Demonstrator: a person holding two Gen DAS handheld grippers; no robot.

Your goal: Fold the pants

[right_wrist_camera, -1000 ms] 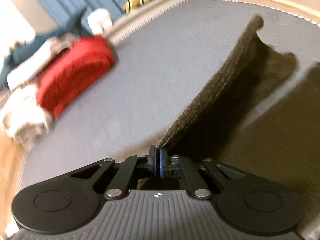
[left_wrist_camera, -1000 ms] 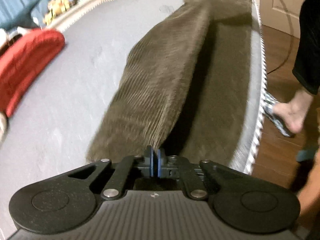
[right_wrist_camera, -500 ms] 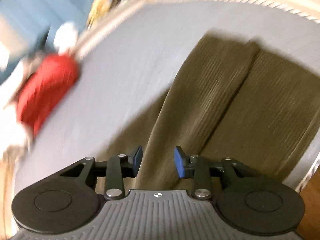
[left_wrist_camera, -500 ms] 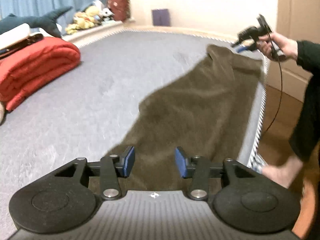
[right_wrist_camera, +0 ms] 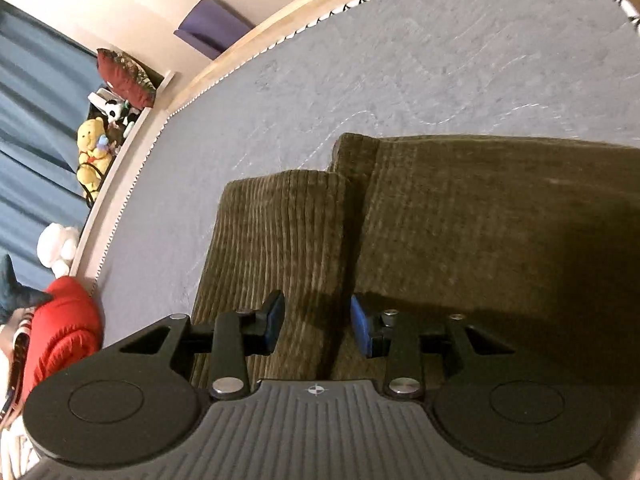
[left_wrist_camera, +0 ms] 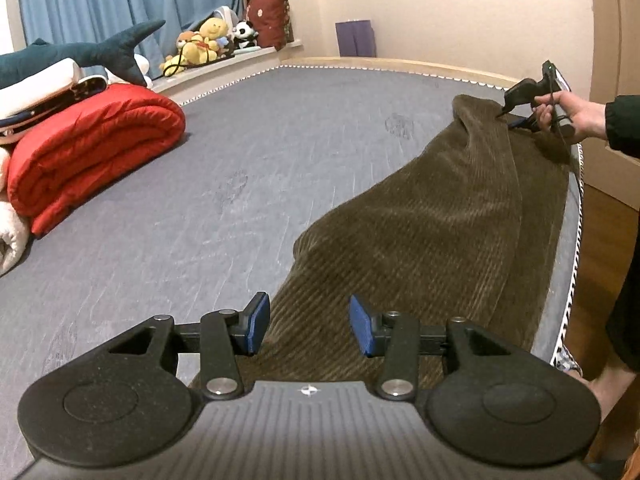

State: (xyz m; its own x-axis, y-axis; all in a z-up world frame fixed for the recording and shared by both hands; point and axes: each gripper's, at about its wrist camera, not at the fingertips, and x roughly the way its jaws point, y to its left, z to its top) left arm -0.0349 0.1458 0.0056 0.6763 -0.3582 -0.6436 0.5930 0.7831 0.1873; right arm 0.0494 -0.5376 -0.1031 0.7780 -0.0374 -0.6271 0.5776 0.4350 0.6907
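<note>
While the brown corduroy pants [left_wrist_camera: 424, 240] lie folded lengthwise on the bed [left_wrist_camera: 240, 184], directly ahead of and beneath both tools, the left hand-held gripper [left_wrist_camera: 306, 324] stands wide open, holding nothing. The right hand-held gripper [right_wrist_camera: 316, 326] is likewise spread and empty over the leg ends. Risk: the two legs sit offset, so a cross fold would likely come out uneven; gripping one layer alone would drag them apart.

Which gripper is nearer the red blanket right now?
Left. The left gripper hangs open over one end of the brown pants, with the red blanket across the mattress. The right gripper hangs open over the pants' far end, farther off.
</note>
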